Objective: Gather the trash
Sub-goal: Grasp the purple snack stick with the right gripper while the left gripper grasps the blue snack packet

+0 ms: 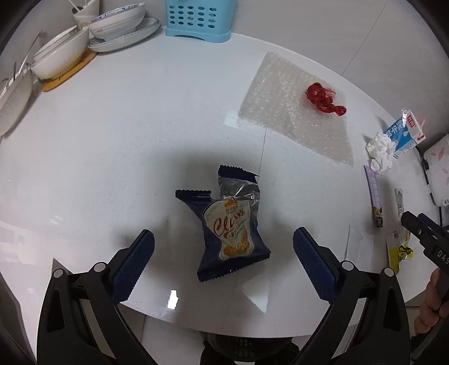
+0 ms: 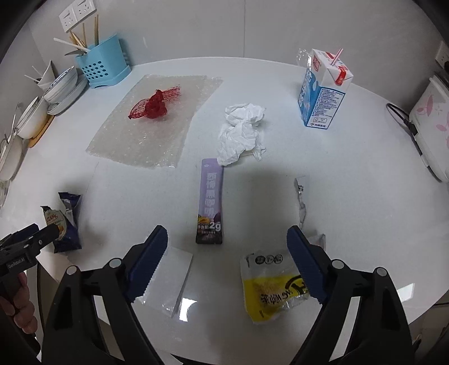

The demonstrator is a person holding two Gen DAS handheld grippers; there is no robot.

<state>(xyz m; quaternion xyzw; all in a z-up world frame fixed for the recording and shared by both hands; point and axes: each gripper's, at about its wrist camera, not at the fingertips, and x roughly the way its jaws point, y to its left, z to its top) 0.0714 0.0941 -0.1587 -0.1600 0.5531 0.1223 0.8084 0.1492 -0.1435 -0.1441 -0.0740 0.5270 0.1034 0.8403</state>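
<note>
Left wrist view
- Left gripper: its jaws are standing spread wide, gripping nothing; the blue pads are hanging above the white table.
- Dark blue snack wrapper: it is lying torn open on the table, between the two pads and clear of both.
- Bubble wrap sheet: it is lying flat further back to the right, with a red mesh net sitting on it.
- Crumpled tissue: it is resting at the right edge, just beside a blue and white milk carton.
- Right gripper: only part of it is showing at the right edge, over a yellow packet.
- Bowls: they are stacked at the back left, near a light blue utensil holder.

Right wrist view
- Right gripper: its jaws are standing wide apart, holding nothing.
- Yellow packet: it is lying on the table just inside the right-hand pad; whether the pad is touching it I cannot tell.
- Clear plastic sleeve: it is lying under the left-hand pad.
- Purple stick sachet: it is lying lengthwise ahead of the jaws, its far end next to the crumpled tissue.
- Silver foil scrap: it is lying right of the sachet.
- Milk carton: it is standing upright at the back right, a straw sticking out of it.
- Left gripper: it is reaching in at the left edge over the dark blue snack wrapper.
</note>
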